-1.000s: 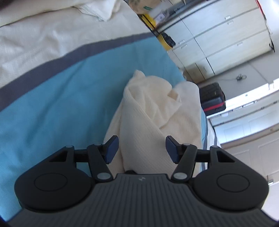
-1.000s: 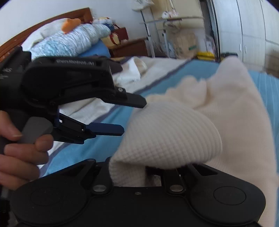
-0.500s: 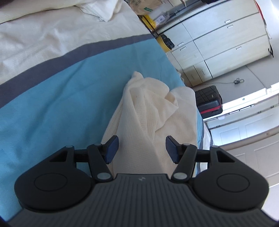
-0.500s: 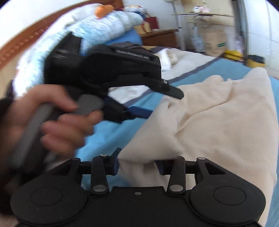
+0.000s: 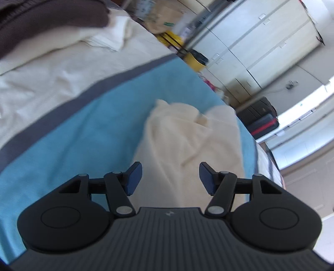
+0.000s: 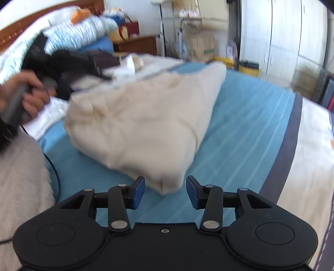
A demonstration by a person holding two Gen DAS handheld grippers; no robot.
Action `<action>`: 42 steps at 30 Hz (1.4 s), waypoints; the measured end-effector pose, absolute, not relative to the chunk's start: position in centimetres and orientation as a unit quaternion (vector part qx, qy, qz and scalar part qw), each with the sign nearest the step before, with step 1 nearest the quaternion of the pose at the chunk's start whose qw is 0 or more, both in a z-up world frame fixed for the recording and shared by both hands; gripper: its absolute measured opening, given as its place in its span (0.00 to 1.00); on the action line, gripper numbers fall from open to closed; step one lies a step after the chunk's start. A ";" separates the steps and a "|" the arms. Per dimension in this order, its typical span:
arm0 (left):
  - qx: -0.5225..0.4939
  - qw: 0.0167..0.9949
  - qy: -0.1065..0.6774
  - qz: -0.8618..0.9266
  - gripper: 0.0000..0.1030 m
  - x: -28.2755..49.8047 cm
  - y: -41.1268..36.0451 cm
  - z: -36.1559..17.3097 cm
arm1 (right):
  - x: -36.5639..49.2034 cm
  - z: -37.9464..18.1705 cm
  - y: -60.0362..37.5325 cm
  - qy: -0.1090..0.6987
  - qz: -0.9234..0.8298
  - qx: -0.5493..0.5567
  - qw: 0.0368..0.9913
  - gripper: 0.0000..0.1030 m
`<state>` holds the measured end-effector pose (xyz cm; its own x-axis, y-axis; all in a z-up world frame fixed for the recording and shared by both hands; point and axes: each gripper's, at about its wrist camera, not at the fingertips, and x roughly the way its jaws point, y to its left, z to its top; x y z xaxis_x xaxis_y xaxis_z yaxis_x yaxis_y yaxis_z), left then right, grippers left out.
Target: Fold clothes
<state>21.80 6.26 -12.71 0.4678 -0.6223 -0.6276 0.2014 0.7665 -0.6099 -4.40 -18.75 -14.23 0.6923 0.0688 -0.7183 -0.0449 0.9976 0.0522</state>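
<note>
A cream waffle-knit garment (image 6: 142,125) lies folded in a rough bundle on the blue bed cover (image 6: 246,133). In the left wrist view the garment (image 5: 187,141) runs away from my fingers. My left gripper (image 5: 170,179) is open and empty above its near end. My right gripper (image 6: 165,190) is open and empty, with the garment's near corner just beyond its blue pads. The left gripper also shows blurred in the right wrist view (image 6: 62,68), held in a hand behind the bundle.
A dark garment (image 5: 52,18) and white cloth (image 5: 108,39) lie at the far side of the bed. Pillows (image 6: 79,31) sit by the wooden headboard. White cabinets (image 5: 261,41), a yellow bin (image 6: 248,67) and a black suitcase (image 5: 261,118) stand beside the bed.
My right gripper has opened, let go of the cream garment and pulled back; the garment now lies on the blue cover. My left gripper has lifted away, still open.
</note>
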 end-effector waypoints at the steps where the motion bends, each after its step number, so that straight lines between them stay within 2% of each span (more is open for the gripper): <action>1: -0.216 0.825 0.453 -0.258 0.59 21.6 5.6 -12.7 | -4.1 -14.6 -18.4 0.394 0.028 0.006 0.919 0.48; 3: -0.177 0.825 0.463 -0.270 0.64 21.5 4.2 -12.9 | -3.8 -15.2 -17.5 0.395 0.017 -0.021 0.918 0.52; 7: -0.106 0.832 0.493 -0.233 0.64 21.8 2.7 -14.2 | -4.1 -16.2 -16.7 0.364 -0.025 -0.048 0.930 0.54; 11: -0.122 0.848 0.478 -0.196 0.60 22.5 4.3 -14.5 | -3.7 -17.6 -17.3 0.319 -0.064 -0.029 0.945 0.58; 13: -0.133 0.849 0.468 -0.203 0.42 22.4 4.9 -14.4 | -3.1 -18.2 -17.7 0.301 -0.091 -0.026 0.949 0.57; 14: -0.135 0.849 0.466 -0.212 0.23 22.3 5.0 -14.3 | -2.9 -18.0 -17.9 0.290 -0.091 -0.019 0.953 0.51; 15: -0.133 0.849 0.463 -0.217 0.15 22.2 4.9 -14.2 | -2.8 -17.8 -17.9 0.277 -0.088 -0.014 0.957 0.44; 16: -0.129 0.851 0.459 -0.221 0.14 22.0 4.8 -14.0 | -2.7 -17.4 -17.7 0.268 -0.085 -0.020 0.960 0.25; 20: -0.127 0.852 0.459 -0.216 0.14 21.8 4.7 -13.8 | -5.6 -14.5 -16.1 0.189 -0.121 -0.068 0.972 0.18; 25: -0.160 0.822 0.499 -0.223 0.19 22.6 4.8 -15.1 | -6.4 -16.8 -20.3 0.275 -0.176 0.061 0.943 0.17; 26: -0.154 0.824 0.498 -0.222 0.22 22.5 4.6 -15.1 | -6.4 -17.2 -21.0 0.286 -0.178 0.086 0.938 0.17; 29: -0.146 0.833 0.486 -0.223 0.46 22.3 4.5 -14.8 | -6.3 -17.3 -21.3 0.302 -0.180 0.094 0.931 0.18; 34: -0.172 0.820 0.500 -0.219 0.49 23.2 4.2 -16.2 | -5.9 -17.7 -20.6 0.299 -0.173 0.079 0.935 0.23; 35: -0.178 0.815 0.510 -0.212 0.53 23.7 4.0 -16.8 | -5.7 -17.8 -20.7 0.299 -0.171 0.080 0.936 0.23; 37: -0.189 0.801 0.533 -0.196 0.54 24.8 3.7 -18.2 | -5.4 -18.0 -20.9 0.299 -0.169 0.083 0.936 0.26; 38: -0.198 0.803 0.529 -0.190 0.51 25.0 3.7 -18.2 | -5.4 -17.9 -20.9 0.298 -0.169 0.085 0.936 0.28; 39: -0.194 0.812 0.517 -0.192 0.35 25.0 3.6 -17.7 | -5.3 -17.8 -20.8 0.296 -0.168 0.086 0.936 0.29; 41: -0.153 0.835 0.488 -0.205 0.11 24.9 2.5 -16.1 | -5.3 -17.6 -20.7 0.293 -0.164 0.078 0.939 0.30; 42: -0.112 0.849 0.470 -0.212 0.09 24.7 1.5 -15.0 | -5.3 -17.6 -20.5 0.291 -0.158 0.068 0.941 0.30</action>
